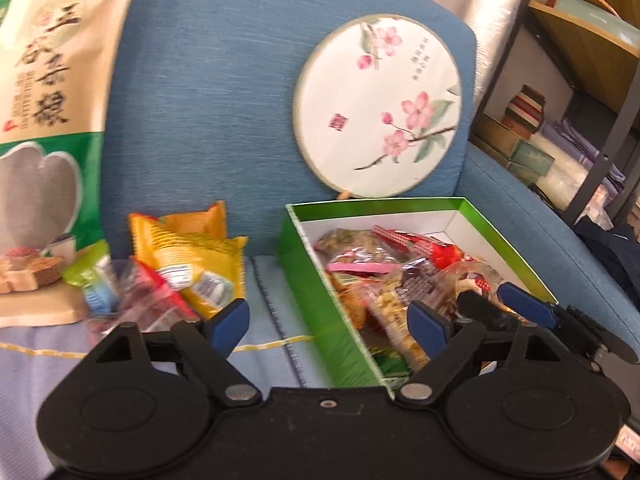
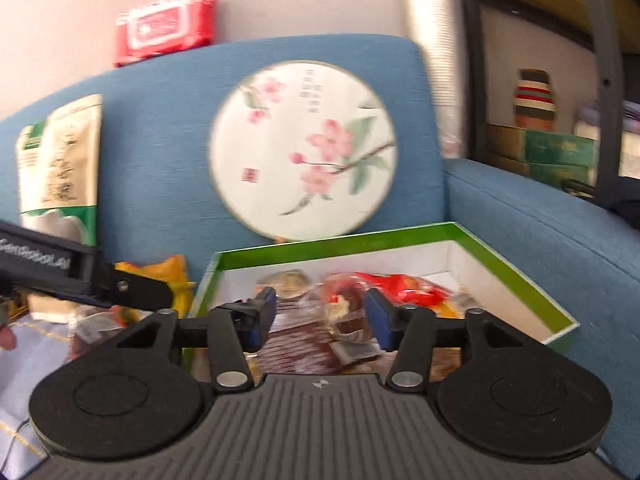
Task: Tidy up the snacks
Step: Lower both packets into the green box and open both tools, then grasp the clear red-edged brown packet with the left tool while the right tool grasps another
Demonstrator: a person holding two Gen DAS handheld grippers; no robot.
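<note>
A green box (image 1: 308, 276) with a white inside sits on the blue sofa seat and holds several wrapped snacks (image 1: 372, 276). A pile of loose snacks with yellow packets (image 1: 192, 260) lies left of the box. My left gripper (image 1: 326, 324) is open and empty, straddling the box's left wall. My right gripper (image 2: 320, 316) is open over the box (image 2: 516, 276), above the snacks (image 2: 344, 304) inside, holding nothing. The right gripper's blue fingertips (image 1: 524, 302) show in the left wrist view over the box.
A tall cream and green pouch (image 1: 48, 120) leans on the sofa back at left. A round flower fan (image 1: 376, 104) leans behind the box. A red wipes pack (image 2: 166, 26) lies on the sofa top. Shelves (image 1: 580, 92) stand beyond the right armrest.
</note>
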